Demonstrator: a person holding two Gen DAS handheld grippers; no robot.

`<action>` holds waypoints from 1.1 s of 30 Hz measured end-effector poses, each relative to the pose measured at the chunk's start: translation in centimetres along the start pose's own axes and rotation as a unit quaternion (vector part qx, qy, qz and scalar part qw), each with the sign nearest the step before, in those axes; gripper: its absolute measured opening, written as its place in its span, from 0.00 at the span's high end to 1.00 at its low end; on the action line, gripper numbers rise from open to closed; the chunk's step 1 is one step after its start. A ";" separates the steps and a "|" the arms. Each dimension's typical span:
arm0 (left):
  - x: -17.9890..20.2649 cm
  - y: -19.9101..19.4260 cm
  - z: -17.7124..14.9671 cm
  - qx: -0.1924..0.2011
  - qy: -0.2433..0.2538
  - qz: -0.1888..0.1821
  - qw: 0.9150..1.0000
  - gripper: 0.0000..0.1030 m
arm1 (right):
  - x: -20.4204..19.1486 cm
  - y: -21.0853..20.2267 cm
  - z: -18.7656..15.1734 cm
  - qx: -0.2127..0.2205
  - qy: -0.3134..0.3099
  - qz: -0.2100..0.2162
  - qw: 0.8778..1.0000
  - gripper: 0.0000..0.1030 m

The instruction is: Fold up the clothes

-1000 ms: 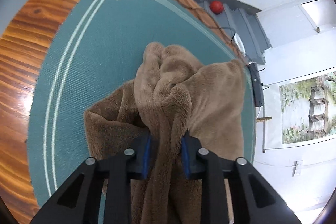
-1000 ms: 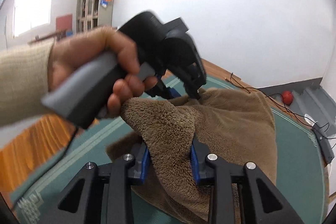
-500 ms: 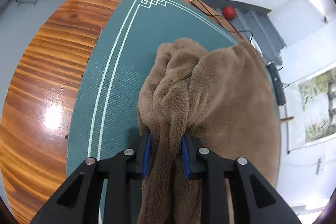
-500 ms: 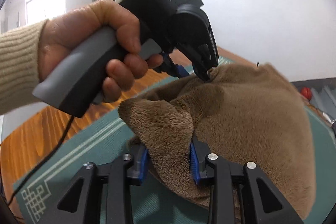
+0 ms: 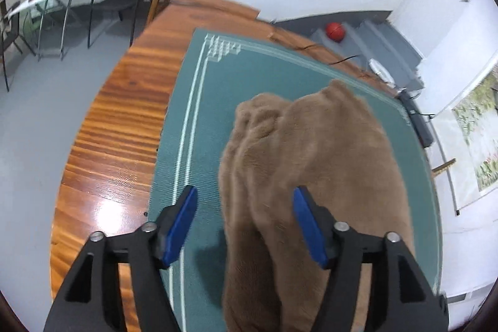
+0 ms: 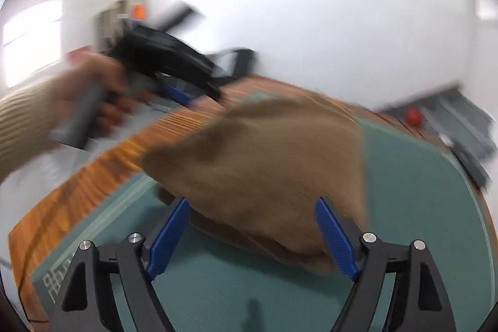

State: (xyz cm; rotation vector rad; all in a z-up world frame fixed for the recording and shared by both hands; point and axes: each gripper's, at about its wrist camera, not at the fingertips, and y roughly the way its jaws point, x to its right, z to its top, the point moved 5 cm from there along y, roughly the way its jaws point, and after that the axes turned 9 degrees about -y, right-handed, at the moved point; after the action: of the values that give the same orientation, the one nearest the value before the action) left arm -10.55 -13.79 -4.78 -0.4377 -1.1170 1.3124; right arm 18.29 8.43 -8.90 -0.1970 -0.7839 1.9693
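A brown fleece garment [image 5: 314, 170] lies folded over on the green mat [image 5: 242, 77]. My left gripper [image 5: 244, 207] stands open above its left edge, blue pads wide apart, nothing held. In the right wrist view the same brown fleece garment [image 6: 264, 161] lies in a heap, blurred by motion. My right gripper [image 6: 250, 217] is open over its near edge, holding nothing. The left gripper [image 6: 183, 83], held by a hand [image 6: 96, 95] in a beige sleeve, hangs blurred at the left above the table.
The mat lies on a wooden table [image 5: 115, 142]. Black chairs [image 5: 102, 2] stand on the grey floor beyond it. A red ball [image 5: 334, 28], cables and a dark box [image 5: 420, 120] lie past the table's far edge by the white wall.
Both grippers have opened and let go of the fleece, which has dropped onto the mat. Both have pulled back and up; the left gripper swung away to the left.
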 end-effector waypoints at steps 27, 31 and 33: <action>2.0 6.4 -7.5 -0.060 0.070 0.002 0.996 0.10 | 11.1 8.2 -4.8 -0.130 0.163 -0.111 0.972 0.02; 1.7 5.8 -6.5 -0.052 0.056 0.001 0.997 0.08 | 11.3 8.2 -4.6 -0.138 0.179 -0.085 0.970 0.02; 1.7 5.3 -5.7 -0.046 0.049 0.001 0.998 0.08 | 11.2 7.5 -4.1 -0.135 0.178 -0.071 0.972 0.01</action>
State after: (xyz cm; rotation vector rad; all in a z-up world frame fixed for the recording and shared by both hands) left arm -8.87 -9.01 -10.93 -0.5651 -1.0968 1.2308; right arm 8.84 17.18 -14.60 -0.6206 -0.8009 1.6254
